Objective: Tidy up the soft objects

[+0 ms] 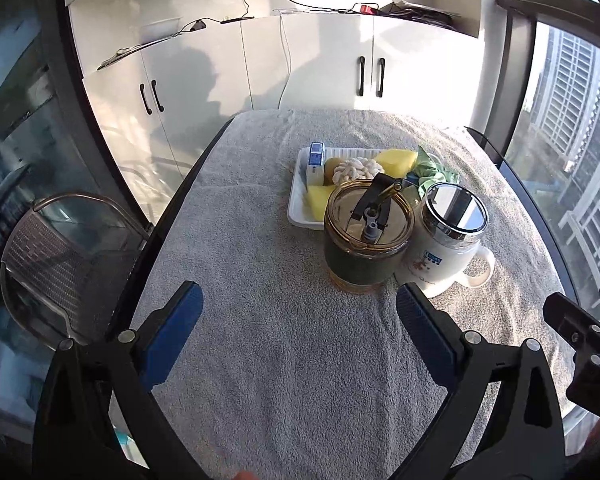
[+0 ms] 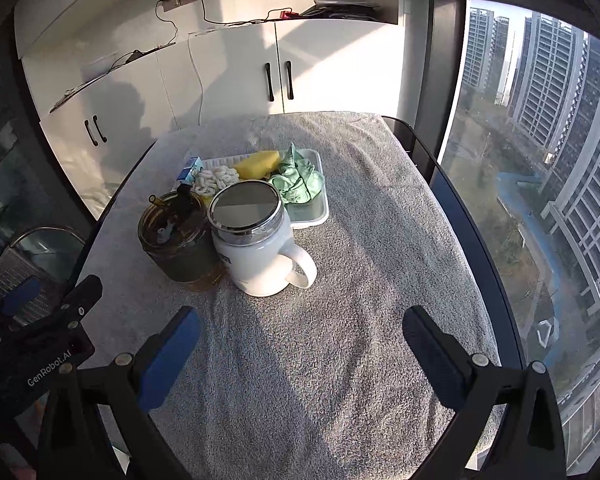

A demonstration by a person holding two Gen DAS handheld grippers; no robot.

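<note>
Soft items sit piled in the white tray (image 1: 298,200) at the bench's far middle: yellow sponges (image 1: 396,161), a white knitted piece (image 1: 356,171), a crumpled green cloth (image 2: 298,180), plus a blue-white carton (image 1: 315,162). It looks sorted already. An amber lidded jar (image 1: 366,236) and a white mug (image 2: 260,252) stand touching, just in front, blocking a straight reach. Left claw (image 1: 298,320) and right claw (image 2: 300,334) hover released, empty, over the grey towel (image 1: 280,360). A chair (image 1: 60,264) sits left.

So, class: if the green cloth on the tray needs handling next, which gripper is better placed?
Probably the right gripper: the green cloth lies on its side of the tray. The amber jar and white mug block the left gripper.
</note>
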